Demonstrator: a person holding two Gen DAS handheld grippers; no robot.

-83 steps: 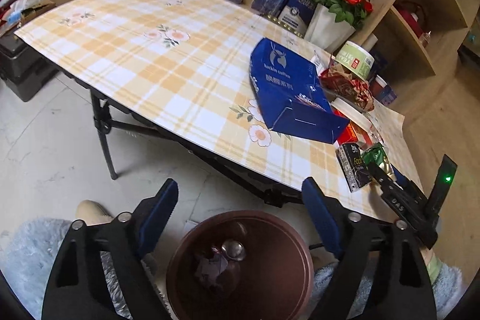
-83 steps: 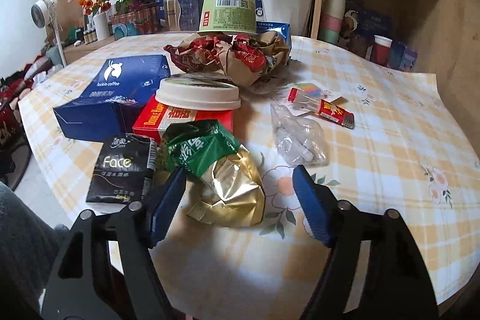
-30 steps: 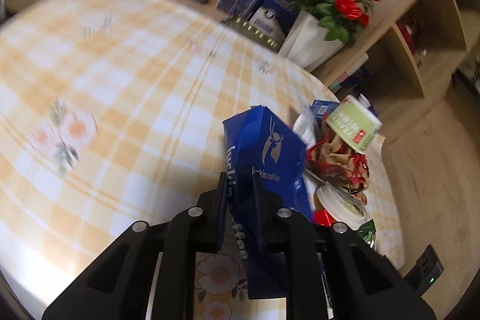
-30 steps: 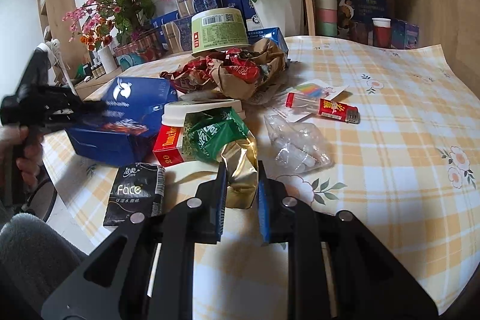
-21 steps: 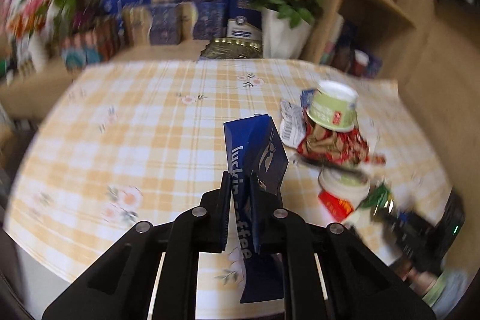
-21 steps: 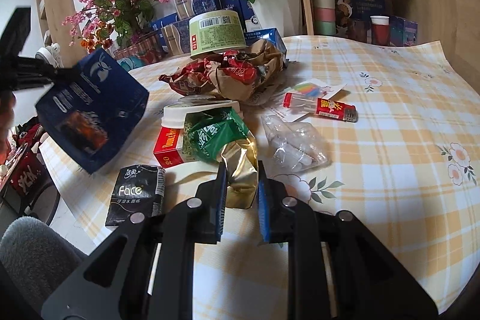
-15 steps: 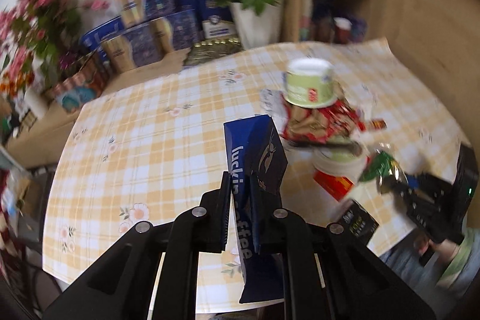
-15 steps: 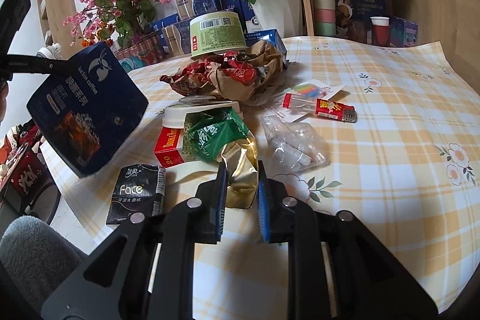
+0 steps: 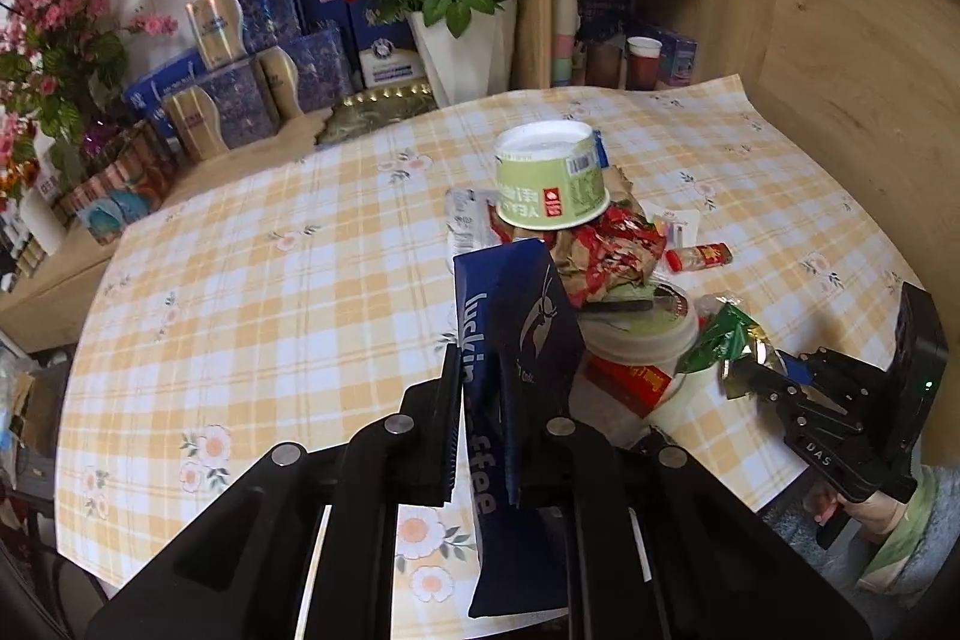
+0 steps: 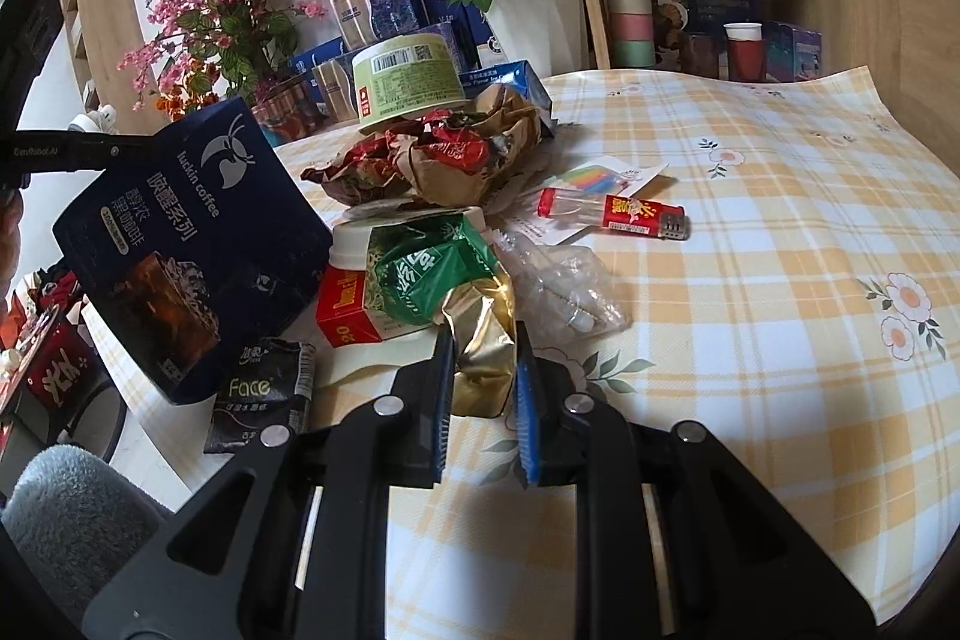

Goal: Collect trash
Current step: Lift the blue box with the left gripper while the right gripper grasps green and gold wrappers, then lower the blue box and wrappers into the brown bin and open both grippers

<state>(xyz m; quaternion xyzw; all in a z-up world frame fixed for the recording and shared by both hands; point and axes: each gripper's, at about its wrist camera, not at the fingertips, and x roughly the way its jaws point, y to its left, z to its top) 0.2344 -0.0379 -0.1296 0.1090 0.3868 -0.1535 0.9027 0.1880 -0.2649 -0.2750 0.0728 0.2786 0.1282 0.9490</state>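
Note:
My left gripper (image 9: pixel 486 388) is shut on one edge of a dark blue coffee box (image 9: pixel 522 328), which hangs above the table's near-left edge. From the right wrist view the box (image 10: pixel 192 244) is tilted in the air at the left. My right gripper (image 10: pixel 480 376) is shut on the gold end of a green and gold foil wrapper (image 10: pixel 432 274), which rests against the trash pile. That wrapper (image 9: pixel 720 340) and the right gripper (image 9: pixel 762 379) also show at the right of the left wrist view.
On the checked tablecloth (image 10: pixel 780 280) lie an upturned green cup (image 10: pixel 408 76) on crumpled red-brown paper (image 10: pixel 444 154), a white lid (image 10: pixel 354 238), a red box (image 10: pixel 348 304), a black tissue pack (image 10: pixel 258 394), a clear plastic bag (image 10: pixel 558 286) and a red lighter (image 10: pixel 636 211). Flower pots, boxes and shelves stand behind.
The left gripper has lifted the blue box off the table and rolled it, carrying it up and to the left. The right gripper has stayed put on the wrapper.

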